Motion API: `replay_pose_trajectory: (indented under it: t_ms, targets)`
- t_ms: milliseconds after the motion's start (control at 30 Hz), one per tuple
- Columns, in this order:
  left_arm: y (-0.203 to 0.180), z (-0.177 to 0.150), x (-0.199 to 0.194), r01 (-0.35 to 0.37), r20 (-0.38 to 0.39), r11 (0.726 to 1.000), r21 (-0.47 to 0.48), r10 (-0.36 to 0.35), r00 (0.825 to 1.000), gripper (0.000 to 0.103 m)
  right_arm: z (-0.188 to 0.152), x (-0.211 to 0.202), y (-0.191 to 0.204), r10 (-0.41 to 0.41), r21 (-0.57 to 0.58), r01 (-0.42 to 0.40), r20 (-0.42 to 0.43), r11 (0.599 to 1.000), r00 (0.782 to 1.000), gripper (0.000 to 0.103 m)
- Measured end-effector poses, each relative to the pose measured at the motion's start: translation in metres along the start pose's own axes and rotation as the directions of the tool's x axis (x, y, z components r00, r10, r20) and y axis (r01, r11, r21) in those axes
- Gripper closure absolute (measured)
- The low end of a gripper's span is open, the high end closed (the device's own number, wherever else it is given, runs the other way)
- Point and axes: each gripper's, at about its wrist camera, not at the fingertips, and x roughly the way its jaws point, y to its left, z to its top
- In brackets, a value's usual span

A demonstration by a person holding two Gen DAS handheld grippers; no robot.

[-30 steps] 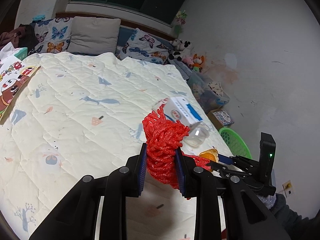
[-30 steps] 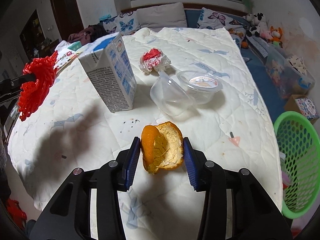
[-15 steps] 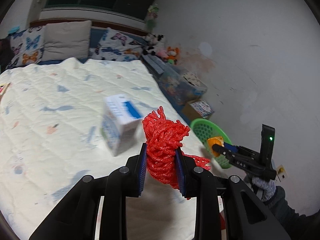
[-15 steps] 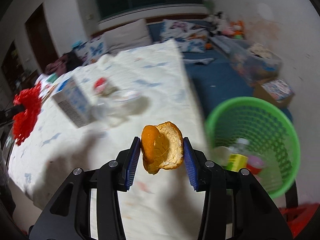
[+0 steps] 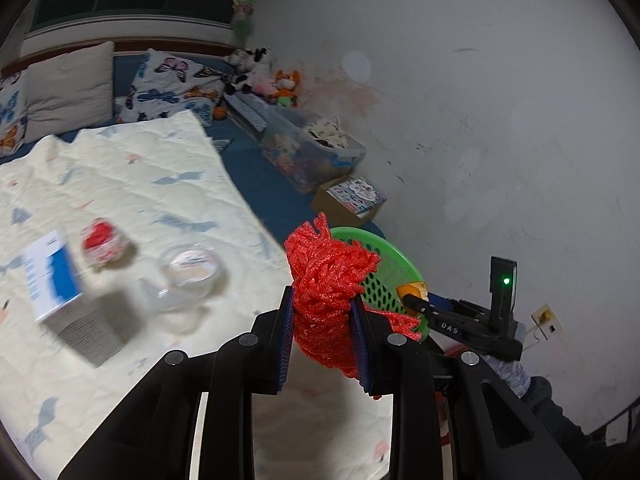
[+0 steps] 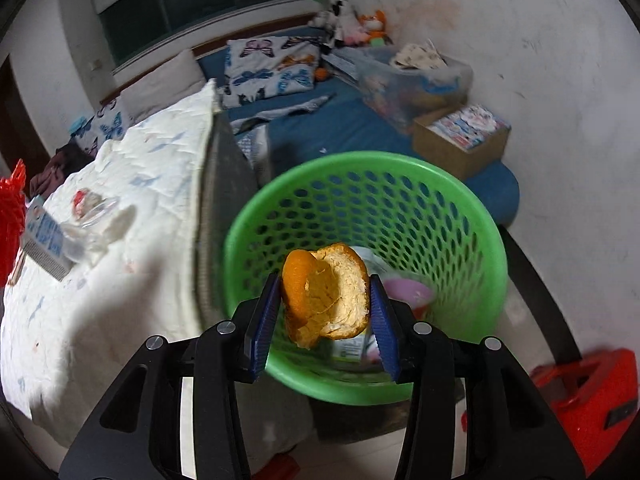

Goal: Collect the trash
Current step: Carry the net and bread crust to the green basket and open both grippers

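Observation:
My left gripper (image 5: 323, 334) is shut on a red mesh net (image 5: 328, 284) and holds it in the air near the bed's edge. My right gripper (image 6: 325, 318) is shut on an orange peel (image 6: 325, 290) and holds it over the near rim of the green basket (image 6: 472, 216), which has trash at its bottom. In the left wrist view the right gripper (image 5: 408, 300) sits at the basket's (image 5: 384, 268) right side. A blue and white carton (image 5: 52, 280), a clear plastic cup (image 5: 188, 272) and a red and white wrapper (image 5: 105, 242) lie on the bed.
The quilted bed (image 6: 120, 264) stands left of the basket. A cardboard box (image 6: 460, 136) and a clear storage bin (image 6: 408, 76) lie behind the basket by the white wall. A red object (image 6: 588, 396) sits on the floor at the right.
Both grippers have swung right, away from the bed. The basket has come close under the right gripper's orange peel. The left gripper still holds the red net.

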Motion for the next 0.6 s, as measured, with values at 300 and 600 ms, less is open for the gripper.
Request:
replay_pose_trajectory:
  t_ms: [300, 600]
  targets:
    - [-0.033, 0.018, 0.063, 0.03, -0.07, 0.998, 0.046, -0.027, 0.997, 0.077, -0.001, 0.005, -0.024, -0.008, 0.051, 0.008, 0.008, 0.999, 1.0, 0.045]
    - [-0.063, 0.023, 0.125, 0.044, -0.142, 0.996, 0.076, -0.033, 0.989, 0.077, -0.007, -0.01, -0.034, 0.007, 0.071, -0.009, 0.029, 0.997, 1.0, 0.042]
